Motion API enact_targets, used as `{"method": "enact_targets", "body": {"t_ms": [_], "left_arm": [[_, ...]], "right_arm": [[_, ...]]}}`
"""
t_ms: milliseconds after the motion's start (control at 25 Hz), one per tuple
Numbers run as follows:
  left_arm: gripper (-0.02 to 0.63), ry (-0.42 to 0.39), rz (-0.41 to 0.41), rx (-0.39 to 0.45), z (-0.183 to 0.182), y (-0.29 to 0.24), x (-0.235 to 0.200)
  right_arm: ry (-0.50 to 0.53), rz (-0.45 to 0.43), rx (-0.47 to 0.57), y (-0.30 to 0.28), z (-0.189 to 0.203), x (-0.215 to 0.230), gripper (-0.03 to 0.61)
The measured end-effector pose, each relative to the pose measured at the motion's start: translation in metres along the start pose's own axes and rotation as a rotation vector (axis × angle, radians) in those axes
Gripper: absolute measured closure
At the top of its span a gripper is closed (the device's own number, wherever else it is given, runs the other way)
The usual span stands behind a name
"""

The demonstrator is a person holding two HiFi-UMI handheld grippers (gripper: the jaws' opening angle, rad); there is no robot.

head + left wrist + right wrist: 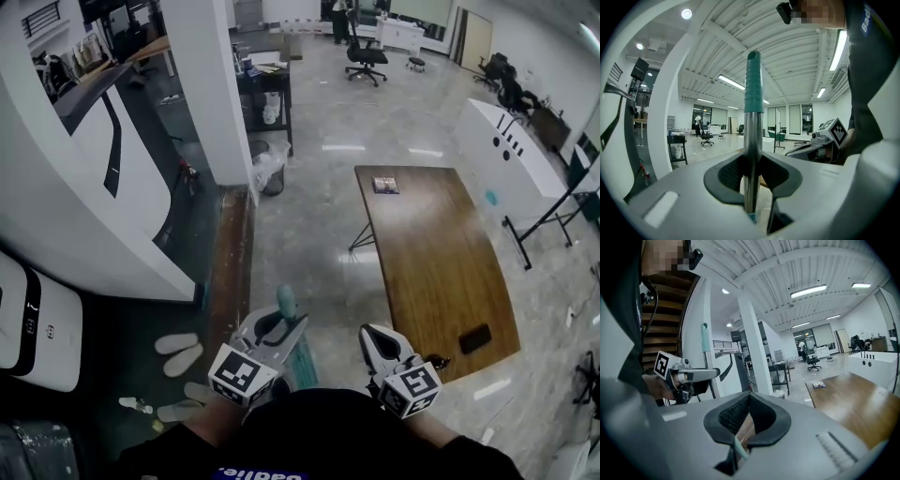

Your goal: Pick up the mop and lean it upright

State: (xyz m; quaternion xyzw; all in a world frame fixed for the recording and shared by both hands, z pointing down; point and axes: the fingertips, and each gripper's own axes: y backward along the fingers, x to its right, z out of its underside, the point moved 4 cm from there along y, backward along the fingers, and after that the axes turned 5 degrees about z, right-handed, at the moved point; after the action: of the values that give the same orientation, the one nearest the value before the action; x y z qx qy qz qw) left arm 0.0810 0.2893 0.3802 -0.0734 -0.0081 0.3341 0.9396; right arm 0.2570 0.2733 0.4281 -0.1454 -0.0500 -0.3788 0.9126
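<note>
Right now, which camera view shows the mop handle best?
The left gripper view: the mop handle fills the middle, clamped in the left tongs, metal shaft and teal grip both clear. The right gripper view shows it small, from the side. The head view shows only its teal end.

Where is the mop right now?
The mop handle stands upright, clamped in the jaws of the left gripper, low in the head view and left of the wooden table.
</note>
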Motion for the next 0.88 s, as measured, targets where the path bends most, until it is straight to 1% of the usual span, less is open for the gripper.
{"method": "enact_targets", "body": {"t_ms": [200, 320, 480, 680, 760, 880], "left_arm": [[0.499, 0.012, -0.019, -0.011, -0.010, 0.023, -0.020], [0.499, 0.008, -0.004, 0.028, -0.007, 0.031, -0.033], [0.499, 0.005, 0.020, 0.035, -0.001, 0.038, -0.049], [0.499, 0.011, 0.013, 0.054, -0.002, 0.045, -0.076], [0.499, 0.017, -0.004, 0.062, -0.002, 0.044, -0.088], [0.499, 0.028, -0.033, 0.048, 0.003, 0.036, -0.108]], "right_arm": [[0.012, -0.034, -0.017, -0.031, -0.008, -0.024, 0.572], [0.015, -0.032, -0.021, -0.051, -0.010, -0.037, 0.572], [0.025, -0.017, -0.019, -0.073, -0.012, -0.050, 0.572], [0.020, 0.015, -0.016, -0.096, -0.021, -0.054, 0.574], [0.020, 0.008, -0.016, -0.106, -0.026, -0.052, 0.572], [0.010, -0.014, -0.025, -0.127, -0.027, -0.043, 0.572]]}}
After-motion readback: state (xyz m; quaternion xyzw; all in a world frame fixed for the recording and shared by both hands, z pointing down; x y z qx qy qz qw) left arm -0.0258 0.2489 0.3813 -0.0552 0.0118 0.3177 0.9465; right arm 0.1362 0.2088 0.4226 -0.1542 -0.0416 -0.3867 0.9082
